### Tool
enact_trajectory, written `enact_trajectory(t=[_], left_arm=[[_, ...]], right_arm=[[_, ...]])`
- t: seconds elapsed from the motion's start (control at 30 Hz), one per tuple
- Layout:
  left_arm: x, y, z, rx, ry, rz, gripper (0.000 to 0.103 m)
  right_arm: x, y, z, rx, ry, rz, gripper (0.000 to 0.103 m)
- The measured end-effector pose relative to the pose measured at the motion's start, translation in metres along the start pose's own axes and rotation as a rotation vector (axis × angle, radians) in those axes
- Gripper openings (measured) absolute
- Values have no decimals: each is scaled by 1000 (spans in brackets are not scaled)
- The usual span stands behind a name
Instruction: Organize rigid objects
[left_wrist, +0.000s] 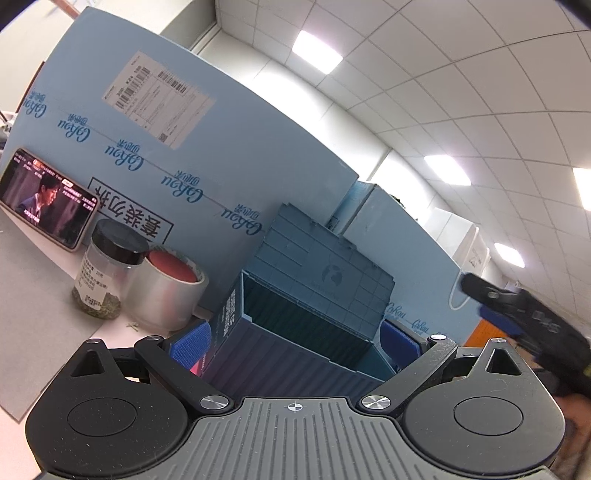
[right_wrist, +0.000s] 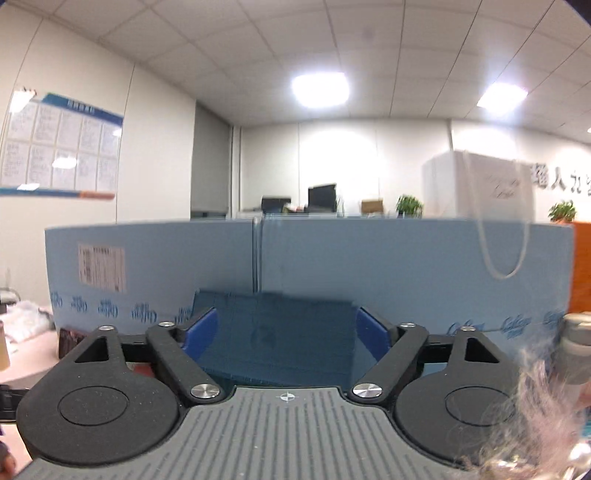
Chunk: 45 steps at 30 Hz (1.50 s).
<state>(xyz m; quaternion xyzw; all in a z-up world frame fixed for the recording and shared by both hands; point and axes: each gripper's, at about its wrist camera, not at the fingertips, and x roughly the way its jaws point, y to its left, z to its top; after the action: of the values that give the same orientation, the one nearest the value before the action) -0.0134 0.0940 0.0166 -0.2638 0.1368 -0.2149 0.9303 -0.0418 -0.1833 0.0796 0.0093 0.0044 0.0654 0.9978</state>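
- Office desk, pale top, blue cardboard wall along the far side; ceiling panels and lights above.
- Bin – dark blue container-style box – sits mid-desk with its lid swung up and leaning toward the wall. Inside looks dark; I can't tell what, if anything, is in it.
- Left gripper: blue pads sit at the bin's near side walls, one on each side. They look like they're clamping it, though contact is hard to confirm from this angle.
- Right gripper: fingers spread wide, nothing between them – only the lid's face shows beyond, blurred. In the left view it hangs off to the right of the bin, clear of it.
- Still out on the desk, left of the bin: jar with black cap, upright, and a tape roll touching or just beside it. Phone propped against the wall further left, screen on.
- Progress call: bin is open and steadied, so the prep looks done. Jar and tape are not yet stowed – that's what's left, assuming they belong in the bin.
- Likely next: right gripper goes for one of those two.
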Motion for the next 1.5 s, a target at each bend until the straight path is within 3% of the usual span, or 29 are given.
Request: enact_trajectory(t=[0.23,0.37,0.5,0.73,0.9,1.1,1.5], left_arm=[[0,-10,-2,37,-32,-2,103],[-3,-25,-3,110,-76,-3,103],[-9,-38,-4,204,-119,3,103],[-14,-53,-9,379,-216,121,103],[-2,-56,-15,411,-154,198,103],[11,-49,-24,397,-100,302,103],[19,-47,-37,407,-81,325,103]], right_arm=[[-46,-4,-4,21,-65,-74,87],[-64,-3,-18,44,-105,-125,95],[-70,-4,-34,75,-97,-117,101],[-65,-8,-55,196,-118,-177,103],[-51,-5,-71,174,-50,-175,103],[-38,2,-90,110,9,-235,103],[-32,8,-106,55,1,-303,103]])
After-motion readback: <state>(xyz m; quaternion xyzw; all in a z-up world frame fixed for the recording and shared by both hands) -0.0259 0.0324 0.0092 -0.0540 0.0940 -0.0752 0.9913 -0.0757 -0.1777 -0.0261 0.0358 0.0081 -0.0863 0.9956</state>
